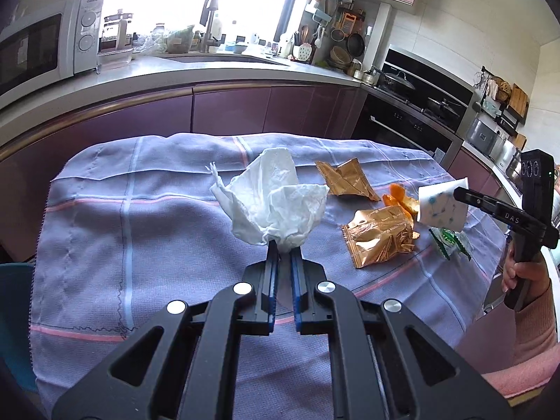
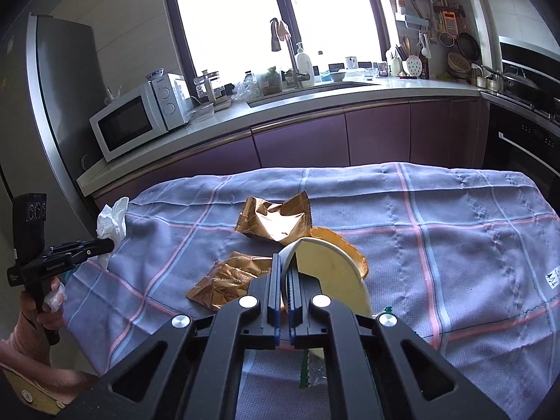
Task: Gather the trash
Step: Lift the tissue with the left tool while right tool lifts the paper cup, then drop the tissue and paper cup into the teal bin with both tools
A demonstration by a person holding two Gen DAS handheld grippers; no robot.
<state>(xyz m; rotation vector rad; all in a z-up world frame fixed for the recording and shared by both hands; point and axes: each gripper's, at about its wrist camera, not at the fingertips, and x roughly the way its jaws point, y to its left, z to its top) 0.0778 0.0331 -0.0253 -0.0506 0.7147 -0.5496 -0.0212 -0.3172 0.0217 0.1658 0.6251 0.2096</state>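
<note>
My left gripper [image 1: 284, 250] is shut on a crumpled white tissue [image 1: 276, 203], held above the purple checked tablecloth [image 1: 140, 227]. In the right wrist view the same gripper [image 2: 110, 245] and tissue [image 2: 112, 222] show at the far left. My right gripper [image 2: 285, 259] is shut on the rim of a squashed white paper cup [image 2: 329, 266], which has blue marks on its outside [image 1: 442, 206]. On the cloth lie two gold foil wrappers [image 1: 350, 178] [image 1: 379, 236], orange peel [image 1: 399, 197] and a green-printed clear wrapper [image 1: 451, 241].
A kitchen counter [image 1: 210, 73] with a microwave [image 2: 136, 119], a sink and tap runs behind the table. A stove and oven [image 1: 413, 112] stand at the right, a fridge [image 2: 59, 87] at the left. A blue chair [image 1: 14, 301] sits by the table's left edge.
</note>
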